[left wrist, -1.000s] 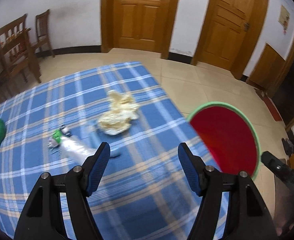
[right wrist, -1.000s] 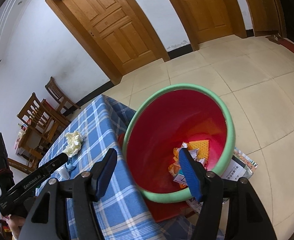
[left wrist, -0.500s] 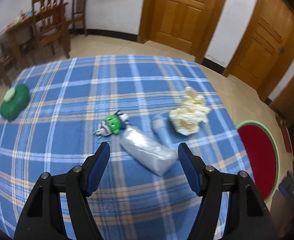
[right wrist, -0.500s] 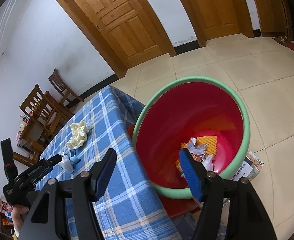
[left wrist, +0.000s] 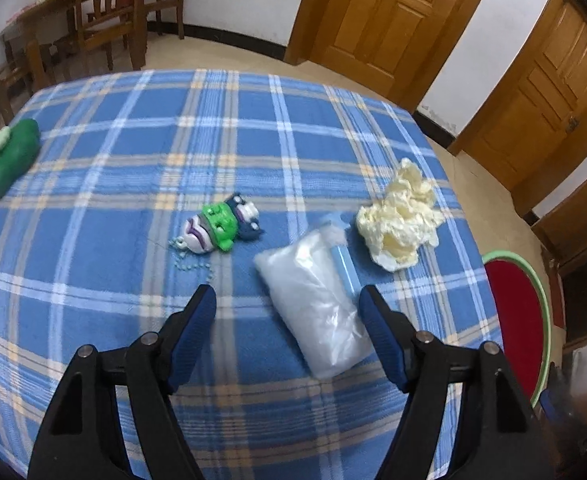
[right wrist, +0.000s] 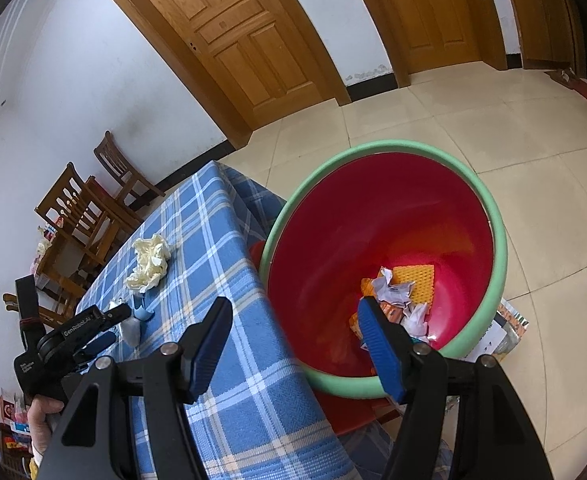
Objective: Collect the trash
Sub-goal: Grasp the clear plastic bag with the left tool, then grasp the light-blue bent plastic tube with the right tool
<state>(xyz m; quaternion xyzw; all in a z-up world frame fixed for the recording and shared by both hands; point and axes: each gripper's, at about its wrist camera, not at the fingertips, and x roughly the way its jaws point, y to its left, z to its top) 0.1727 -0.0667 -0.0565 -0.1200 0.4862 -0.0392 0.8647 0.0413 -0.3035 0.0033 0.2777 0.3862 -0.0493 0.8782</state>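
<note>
Hovering above the blue plaid tablecloth (left wrist: 113, 168), the left gripper (left wrist: 287, 304) has its jaws opening with nothing pressed between them; the clear plastic bag (left wrist: 317, 300) lies just ahead and toward the right finger, reaching partway into the gap. The bag's long axis runs diagonally, from far-left to near-right in the left wrist view, so it looks as if the grasp would need to cross the bag's narrow width rather than its length. A light blue tube (left wrist: 343, 268) rests along the bag's right edge, and a crumpled cream paper wad (left wrist: 399, 224) sits just beyond it toward the table's right rim. A small green toy (left wrist: 221, 228) lies to the bag's left, and a green case (left wrist: 7, 158) is well apart at the far left. The right gripper (right wrist: 293, 328) is released and empty, poised over the red bin (right wrist: 489, 216) beside the table, with 1 pile of paper scraps already inside. The left gripper is clearly the nearer to the bag. Beyond are beige floor tiles, wooden doors and wooden chairs.
</note>
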